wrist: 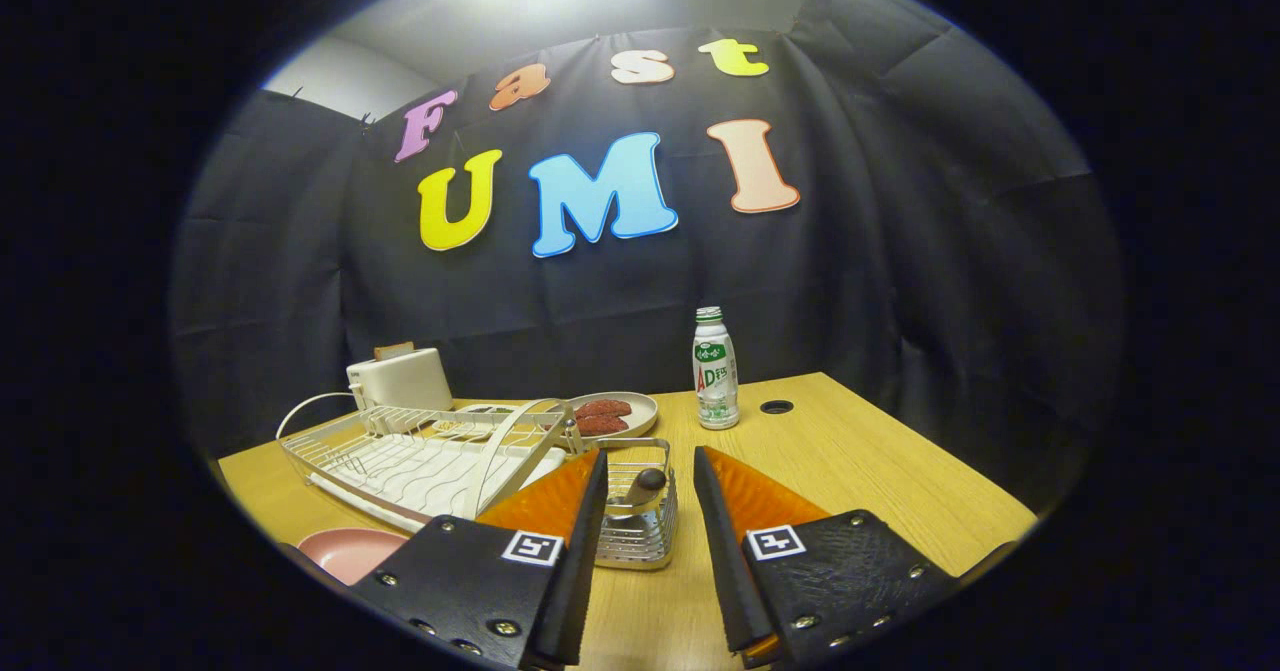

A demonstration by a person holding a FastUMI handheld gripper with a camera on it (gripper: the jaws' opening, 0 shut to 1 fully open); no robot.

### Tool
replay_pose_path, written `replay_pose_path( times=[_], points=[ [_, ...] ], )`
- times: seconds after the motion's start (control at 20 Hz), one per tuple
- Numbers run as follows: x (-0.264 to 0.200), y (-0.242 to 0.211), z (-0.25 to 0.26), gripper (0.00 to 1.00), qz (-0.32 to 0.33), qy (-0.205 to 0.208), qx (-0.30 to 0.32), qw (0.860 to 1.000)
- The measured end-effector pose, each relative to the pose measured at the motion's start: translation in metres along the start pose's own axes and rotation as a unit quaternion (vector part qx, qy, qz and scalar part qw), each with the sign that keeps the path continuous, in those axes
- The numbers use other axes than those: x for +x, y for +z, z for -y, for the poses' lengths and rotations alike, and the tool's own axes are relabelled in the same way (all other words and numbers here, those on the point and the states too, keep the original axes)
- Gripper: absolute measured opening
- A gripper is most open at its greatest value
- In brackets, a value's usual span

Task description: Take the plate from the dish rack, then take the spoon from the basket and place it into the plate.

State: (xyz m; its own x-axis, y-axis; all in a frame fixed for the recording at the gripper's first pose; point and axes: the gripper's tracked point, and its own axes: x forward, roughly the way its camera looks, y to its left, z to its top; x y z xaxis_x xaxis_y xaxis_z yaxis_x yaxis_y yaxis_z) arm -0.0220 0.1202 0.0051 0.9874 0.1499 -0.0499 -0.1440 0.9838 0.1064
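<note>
At the tabletop's near left corner lay the pink plate point(345, 551), flat on the wood and out of the dish rack point(420, 456), so the first step looked done. The wire rack stood just behind it along the left side, seemingly empty over its white drip tray, with a white toaster point(400, 378) at the far left edge beyond it. Right of the rack, toward the middle of the tabletop, sat the small wire basket point(638, 511), touching or nearly touching the rack's end; the spoon point(643, 491) leaned in it, dark rounded end uppermost. The gripper point(650, 481) was wide open and held nothing, its fingers flanking the basket with the spoon seen in the gap between them. Judged light, stiff and probably smooth, the spoon could slip or swivel in a loose pinch; best hold seemed the raised end or the shaft just under it, clear of the wires. The basket's rim and looped handle crowded that end, and a light basket might lift or tip with the spoon. Behind the basket a beige dish point(625, 413) carried reddish food; right of it stood a white bottle point(716, 369) with a green cap, then a cable hole point(776, 407) near the far edge. The rack's arched handle stood between basket and plate.
</note>
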Motion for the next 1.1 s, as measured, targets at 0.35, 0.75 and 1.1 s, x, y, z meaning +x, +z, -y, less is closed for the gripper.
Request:
replay_pose_path(
  times=[0.35,0.75,1.1],
  points=[
    [0.03,0.005,-0.002,0.18,0.028,0.002,0.003,1.0],
    [0.039,0.021,-0.011,0.06,-0.008,-0.002,-0.007,1.0],
    [0.038,0.062,-0.019,0.06,-0.026,-0.007,-0.011,1.0]
  ],
)
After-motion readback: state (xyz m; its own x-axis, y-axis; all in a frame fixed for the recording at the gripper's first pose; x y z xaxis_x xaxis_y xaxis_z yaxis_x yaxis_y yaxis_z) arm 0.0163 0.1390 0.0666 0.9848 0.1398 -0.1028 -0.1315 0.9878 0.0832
